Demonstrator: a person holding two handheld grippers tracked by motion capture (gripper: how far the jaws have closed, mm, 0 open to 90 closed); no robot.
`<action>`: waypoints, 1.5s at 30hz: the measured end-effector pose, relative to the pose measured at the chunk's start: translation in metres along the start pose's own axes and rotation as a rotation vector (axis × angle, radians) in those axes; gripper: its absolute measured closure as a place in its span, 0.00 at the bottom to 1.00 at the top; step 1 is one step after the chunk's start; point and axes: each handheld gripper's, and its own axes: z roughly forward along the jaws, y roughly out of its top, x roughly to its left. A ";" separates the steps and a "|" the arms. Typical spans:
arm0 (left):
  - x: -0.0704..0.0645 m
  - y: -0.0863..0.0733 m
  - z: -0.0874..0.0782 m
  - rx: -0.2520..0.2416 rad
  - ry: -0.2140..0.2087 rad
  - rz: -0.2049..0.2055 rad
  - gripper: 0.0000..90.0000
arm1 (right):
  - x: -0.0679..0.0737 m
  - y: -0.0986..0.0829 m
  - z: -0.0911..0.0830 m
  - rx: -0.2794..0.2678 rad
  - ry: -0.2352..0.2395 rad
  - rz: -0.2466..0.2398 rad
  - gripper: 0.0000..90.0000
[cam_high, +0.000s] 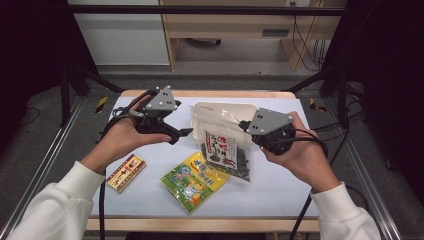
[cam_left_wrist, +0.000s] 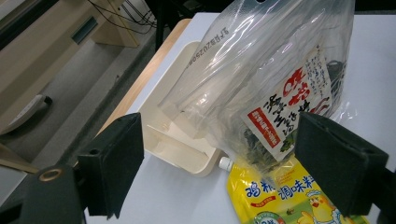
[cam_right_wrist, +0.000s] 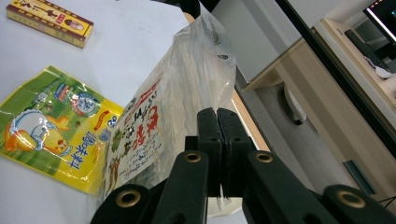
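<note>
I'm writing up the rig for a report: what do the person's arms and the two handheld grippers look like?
The person wears white long sleeves. The left gripper and the right gripper are black, each topped by a grey three-cornered plate dotted with small white markers. Black cables trail from both. In the left gripper view the pads are broad, flat and black; brass-coloured rivets mark the linkages.

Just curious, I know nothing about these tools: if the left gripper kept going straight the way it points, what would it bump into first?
Probably the clear bag held up by the right gripper; the left gripper has open jaws facing it.
</note>
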 end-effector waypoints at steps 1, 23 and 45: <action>0.000 0.000 0.000 0.002 -0.001 0.005 0.17 | 0.000 0.001 0.000 -0.002 0.003 -0.004 0.99; 0.005 0.015 0.032 0.067 -0.040 0.087 0.17 | 0.004 0.013 0.005 -0.015 0.035 -0.041 0.99; -0.012 0.007 0.057 0.151 -0.105 0.145 0.73 | 0.000 0.005 0.002 -0.006 0.044 -0.002 0.99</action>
